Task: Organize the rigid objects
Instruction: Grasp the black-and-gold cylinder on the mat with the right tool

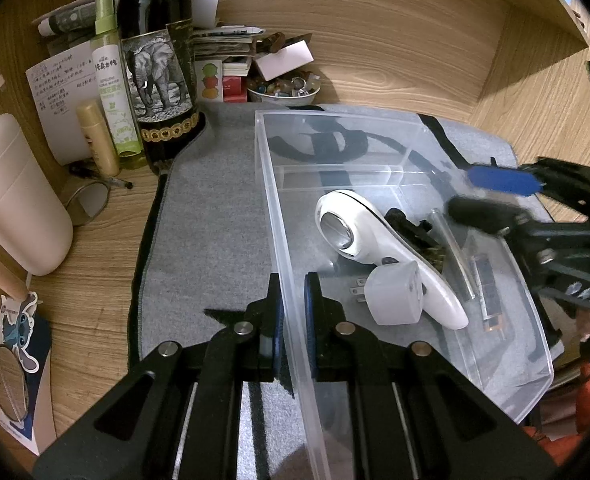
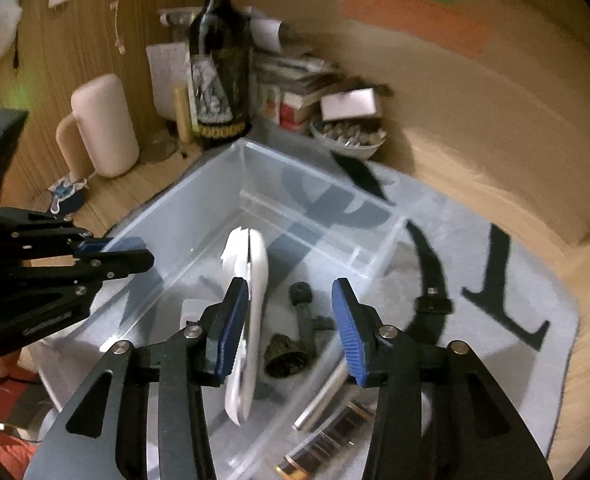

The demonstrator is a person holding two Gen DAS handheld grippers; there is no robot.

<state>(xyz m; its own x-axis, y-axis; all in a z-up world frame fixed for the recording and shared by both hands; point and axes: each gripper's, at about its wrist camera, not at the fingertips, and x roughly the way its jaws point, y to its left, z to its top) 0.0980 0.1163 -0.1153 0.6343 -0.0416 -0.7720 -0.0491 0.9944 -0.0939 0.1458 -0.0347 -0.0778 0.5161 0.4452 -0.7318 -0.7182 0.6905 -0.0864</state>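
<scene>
Left gripper [image 1: 293, 304] on clear bin [image 1: 271, 200]

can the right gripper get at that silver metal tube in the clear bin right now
Probably yes. The right gripper hangs open over the clear bin, the silver tube lies uncovered just below its fingers, and nothing lies on top of it.

- My work surface is a wood-grain desk [image 1: 95, 280].
- A grey mat [image 1: 215, 220] with black markings lies flat on it; the clear plastic bin [image 1: 271, 184] sits on that mat.
- Straight on the wood, at the back left: a dark wine bottle [image 1: 157, 60], a green spray bottle [image 1: 113, 80], a small beige tube [image 1: 97, 138].
- A pale pink mug [image 1: 19, 196] stands left, a bowl of trinkets [image 1: 285, 90] behind the mat.
</scene>
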